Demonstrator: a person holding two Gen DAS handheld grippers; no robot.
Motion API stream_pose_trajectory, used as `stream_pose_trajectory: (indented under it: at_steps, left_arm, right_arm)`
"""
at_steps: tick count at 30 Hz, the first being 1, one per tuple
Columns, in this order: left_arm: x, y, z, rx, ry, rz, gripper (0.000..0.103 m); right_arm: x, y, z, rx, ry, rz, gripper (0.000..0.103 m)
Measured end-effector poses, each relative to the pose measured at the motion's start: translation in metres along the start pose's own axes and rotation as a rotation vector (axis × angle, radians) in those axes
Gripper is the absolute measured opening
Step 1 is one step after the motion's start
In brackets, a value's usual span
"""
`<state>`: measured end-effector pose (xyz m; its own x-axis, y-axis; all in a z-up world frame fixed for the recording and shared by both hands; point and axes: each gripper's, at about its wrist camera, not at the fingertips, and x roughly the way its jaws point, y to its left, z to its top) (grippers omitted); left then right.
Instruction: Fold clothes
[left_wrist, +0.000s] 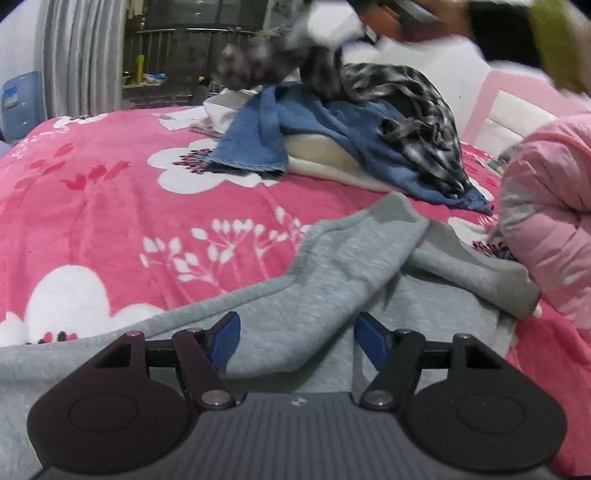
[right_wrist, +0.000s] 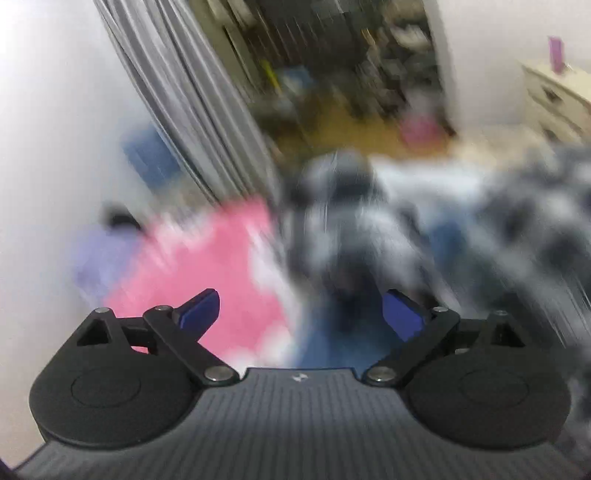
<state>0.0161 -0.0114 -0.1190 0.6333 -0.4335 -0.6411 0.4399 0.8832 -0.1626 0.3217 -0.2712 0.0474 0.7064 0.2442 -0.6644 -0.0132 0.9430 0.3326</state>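
A grey sweatshirt (left_wrist: 332, 266) lies crumpled on the pink floral blanket (left_wrist: 110, 206), one sleeve folded across it. My left gripper (left_wrist: 297, 341) hovers low over its near part, jaws apart, the blue pads (left_wrist: 225, 339) pressing on nothing. At the back is a pile holding a blue denim garment (left_wrist: 332, 140), a black-and-white plaid shirt (left_wrist: 417, 110) and a cream piece (left_wrist: 321, 162). A blurred plaid cloth (left_wrist: 266, 62) hangs in the air above the pile. The right wrist view is badly smeared: my right gripper (right_wrist: 301, 314) stands wide open, with the plaid cloth (right_wrist: 340, 221) just beyond its fingertips.
A pink padded jacket (left_wrist: 546, 221) lies bunched at the bed's right side, against the pink headboard (left_wrist: 495, 99). A person's green sleeve (left_wrist: 554, 40) crosses the top right. Grey curtains (left_wrist: 81, 55) and a blue plastic bin (left_wrist: 22, 107) stand beyond the bed's far left edge.
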Motion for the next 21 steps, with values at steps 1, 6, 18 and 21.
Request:
stream_pose_trajectory:
  at_steps: [1, 6, 18, 21]
  left_arm:
    - [0.000, 0.002, 0.001, -0.008, -0.003, 0.001, 0.070]
    - [0.003, -0.001, 0.001, 0.008, -0.015, 0.034, 0.070]
    - [-0.003, -0.020, -0.005, 0.095, -0.049, 0.165, 0.068]
    - [-0.003, -0.023, -0.006, 0.123, -0.061, 0.180, 0.068]
  right_arm:
    - [-0.003, -0.006, -0.020, -0.017, 0.040, 0.003, 0.095]
    - [-0.059, -0.043, -0.115, -0.021, 0.109, 0.048, 0.095]
    - [-0.011, -0.134, -0.223, 0.048, 0.226, -0.133, 0.058]
    - [-0.012, -0.110, -0.226, -0.083, 0.239, -0.159, 0.017]
